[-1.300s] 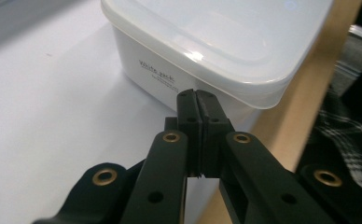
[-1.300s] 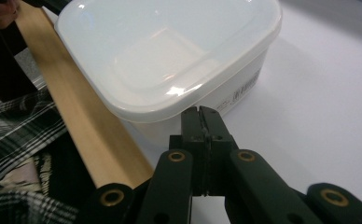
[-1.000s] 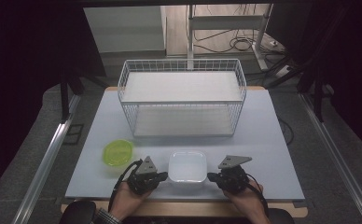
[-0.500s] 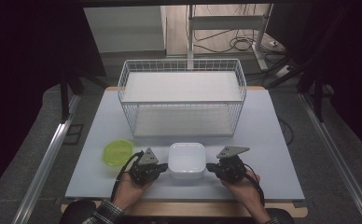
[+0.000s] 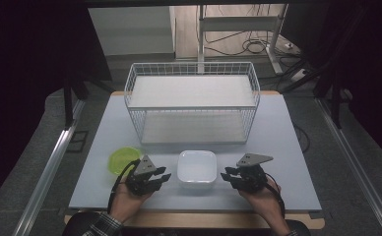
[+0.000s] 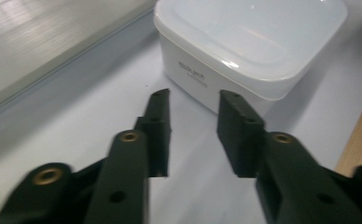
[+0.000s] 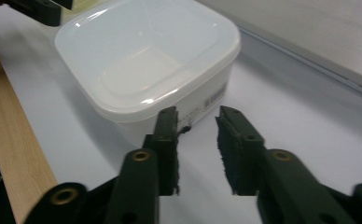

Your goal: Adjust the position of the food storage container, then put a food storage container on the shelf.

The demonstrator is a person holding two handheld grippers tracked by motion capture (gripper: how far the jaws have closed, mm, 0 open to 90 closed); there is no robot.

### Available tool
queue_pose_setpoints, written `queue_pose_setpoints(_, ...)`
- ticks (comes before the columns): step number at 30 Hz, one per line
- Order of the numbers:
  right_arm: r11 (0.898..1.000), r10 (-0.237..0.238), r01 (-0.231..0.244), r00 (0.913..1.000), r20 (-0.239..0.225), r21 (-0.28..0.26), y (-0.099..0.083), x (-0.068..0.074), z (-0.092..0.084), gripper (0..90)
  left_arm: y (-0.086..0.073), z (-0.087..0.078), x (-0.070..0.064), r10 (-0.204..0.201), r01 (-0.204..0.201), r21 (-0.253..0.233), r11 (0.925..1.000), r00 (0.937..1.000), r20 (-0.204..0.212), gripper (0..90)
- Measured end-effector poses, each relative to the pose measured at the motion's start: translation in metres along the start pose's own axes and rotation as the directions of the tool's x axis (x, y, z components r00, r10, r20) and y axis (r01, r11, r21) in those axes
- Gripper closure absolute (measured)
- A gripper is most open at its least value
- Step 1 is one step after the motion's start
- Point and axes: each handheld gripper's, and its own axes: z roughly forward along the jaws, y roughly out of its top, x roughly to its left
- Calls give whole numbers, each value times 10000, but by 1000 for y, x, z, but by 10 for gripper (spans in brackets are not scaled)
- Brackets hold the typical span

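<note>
A white square container [image 5: 197, 168] with a translucent lid sits near the table's front edge; it is also in the left gripper view [image 6: 254, 42] and the right gripper view [image 7: 146, 60]. My left gripper [image 5: 163, 178] lies just left of it, pointing at its side. Its jaws have just been opening and stand apart with nothing between them [image 6: 194, 95]. My right gripper [image 5: 227, 176] mirrors it on the right. Its jaws have also just been opening and hold nothing [image 7: 198, 114]. Neither gripper touches the container.
A yellow-green bowl [image 5: 124, 160] rests left of the left gripper. A white two-tier wire rack [image 5: 192, 105] stands behind the container at mid-table. The table's wooden front edge [image 7: 11, 140] runs close under both hands.
Both grippers' jaws have gone from shut to parted. The left hand has edged forward and slightly up beside the container; the right hand has hardly moved.
</note>
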Motion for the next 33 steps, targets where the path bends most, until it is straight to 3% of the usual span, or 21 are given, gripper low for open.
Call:
queue_pose_setpoints(2,9997,35,-36,10000,-32,-241,-2,-3,-4,557,-2,-5,0,-78,81,-168,9998,9999,144,512)
queue_pose_setpoints(4,9996,35,-36,10000,-26,-269,-3,-4,-5,531,-4,-9,0,-45,50,-232,9997,9998,180,480)
queue_pose_setpoints(6,9982,250,-255,9996,-94,-545,-6,-7,-9,425,-6,-13,0,51,-42,-321,9995,9996,262,363)
queue_pose_setpoints(8,9980,253,-258,9996,-99,-579,-7,-8,-9,401,-8,-14,0,60,-46,-415,9991,9994,341,334)
queue_pose_setpoints(9,9974,299,-307,9995,-123,-652,-8,-9,-10,365,-8,-14,1,39,-25,-398,9992,9994,347,272)
queue_pose_setpoints(15,9949,398,-418,9989,-241,-917,-15,-13,-11,156,-11,-16,3,-410,450,-764,9961,9977,534,101)
queue_pose_setpoints(19,9959,412,-418,9991,-90,-799,-17,-12,-9,129,-13,-12,1,-183,207,-551,9983,9988,444,77)
queue_pose_setpoints(25,9958,395,-400,9992,-79,-826,-16,-12,-8,107,-14,-10,0,-41,78,-728,9973,9987,507,61)
queue_pose_setpoints(30,9951,471,-482,9988,-147,-863,-16,-13,-8,96,-15,-6,4,-261,323,-905,9954,9973,686,59)
queue_pose_setpoints(33,9948,503,-521,9985,-231,-876,-15,-13,-7,86,-14,-4,3,-195,266,-1021,9944,9974,695,56)
